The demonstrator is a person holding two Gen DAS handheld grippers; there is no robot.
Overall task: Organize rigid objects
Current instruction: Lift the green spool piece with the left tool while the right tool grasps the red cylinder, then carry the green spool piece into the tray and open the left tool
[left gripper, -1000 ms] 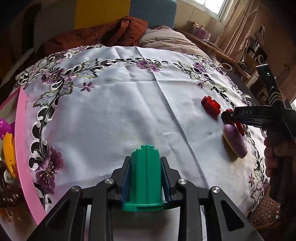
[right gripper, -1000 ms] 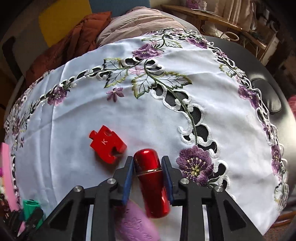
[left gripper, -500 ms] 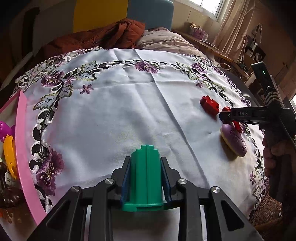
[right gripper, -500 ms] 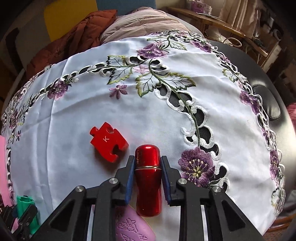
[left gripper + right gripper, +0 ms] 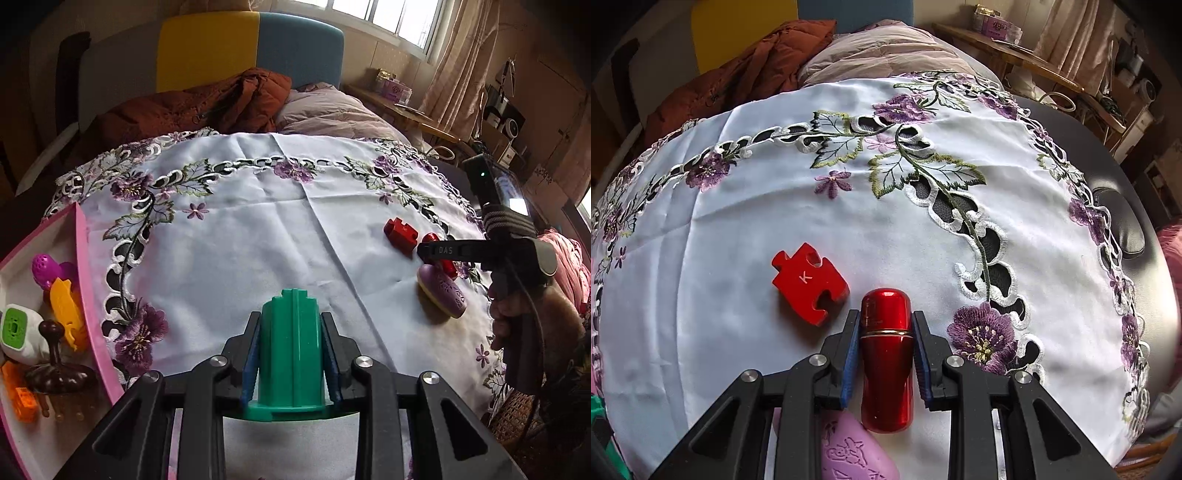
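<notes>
My left gripper (image 5: 291,325) is shut on a green ribbed plastic piece (image 5: 291,347), held above the white embroidered tablecloth (image 5: 258,240). My right gripper (image 5: 885,321) is shut on a shiny red capsule-shaped tube (image 5: 885,354), held lengthwise between the blue pads. It also shows in the left wrist view (image 5: 424,249) at the right. A red puzzle-piece block (image 5: 807,282) marked K lies just left of the tube. A purple oval embossed object (image 5: 857,450) lies below the right gripper; it shows in the left wrist view (image 5: 441,290) too.
A pink-rimmed tray (image 5: 83,280) at the left edge holds several small toys, among them a yellow piece (image 5: 64,306), a magenta one (image 5: 44,267) and a white and green one (image 5: 16,332). Bedding and a brown jacket (image 5: 207,107) lie beyond the table.
Both grippers have risen and pulled back a little. The red tube has straightened between the right fingers. The tray's contents show more in the left wrist view.
</notes>
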